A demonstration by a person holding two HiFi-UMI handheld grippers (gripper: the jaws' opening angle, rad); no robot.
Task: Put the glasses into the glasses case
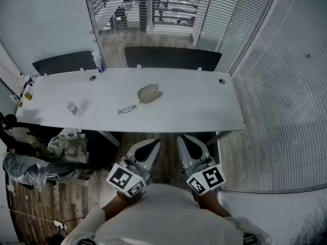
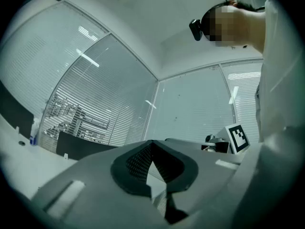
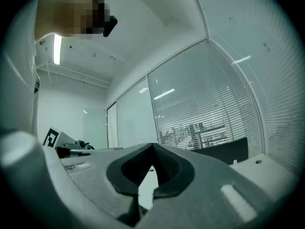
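Observation:
A pair of thin dark-framed glasses [image 1: 127,108] lies on the white table [image 1: 204,106], just left of and nearer to me than the beige oval glasses case [image 1: 148,93]. In the head view both grippers are held close to my body, short of the table's near edge and well away from both objects. My left gripper [image 1: 148,145] [image 2: 151,146] is shut, with nothing between its jaws. My right gripper [image 1: 186,141] [image 3: 152,148] also has its jaw tips together and holds nothing.
A crumpled clear plastic piece [image 1: 74,108] lies at the table's left. A spray bottle [image 1: 97,61] stands at the far edge, and small bottles [image 1: 25,90] stand at the left end. Two dark chairs [image 1: 171,57] sit behind the table. Bags [image 1: 65,143] lie on the floor at left.

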